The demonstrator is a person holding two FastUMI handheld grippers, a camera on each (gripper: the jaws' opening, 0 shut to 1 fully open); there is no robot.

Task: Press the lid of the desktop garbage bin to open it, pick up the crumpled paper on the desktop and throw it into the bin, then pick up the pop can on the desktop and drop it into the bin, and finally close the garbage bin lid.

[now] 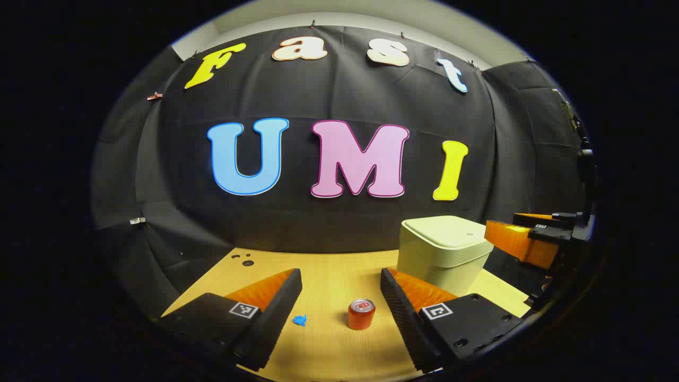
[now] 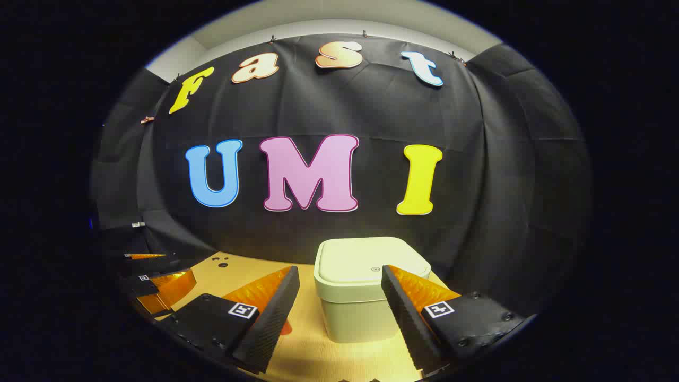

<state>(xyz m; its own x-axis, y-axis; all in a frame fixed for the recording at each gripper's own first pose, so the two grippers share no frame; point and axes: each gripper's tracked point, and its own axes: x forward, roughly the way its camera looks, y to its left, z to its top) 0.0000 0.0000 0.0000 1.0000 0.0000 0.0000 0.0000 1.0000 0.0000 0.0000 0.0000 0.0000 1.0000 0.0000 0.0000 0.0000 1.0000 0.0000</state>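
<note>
Facing the shut bin [image 2: 366,286], I hold both grippers, left [image 1: 340,297] and right [image 2: 339,297], spread apart and empty; an off-centre press could shove it into the can [image 1: 361,313].

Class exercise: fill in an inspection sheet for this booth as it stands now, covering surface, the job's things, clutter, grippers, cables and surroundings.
Surface: wooden desktop, a few dark holes near its far left corner.
Job's things: garbage bin with lid closed; pop can upright; small blue crumpled paper left of the can.
Clutter: nothing seen.
Grippers: left gripper open above the can and paper; right gripper open, facing the bin.
Cables: nothing seen.
Surroundings: black cloth wall behind the desk.
</note>
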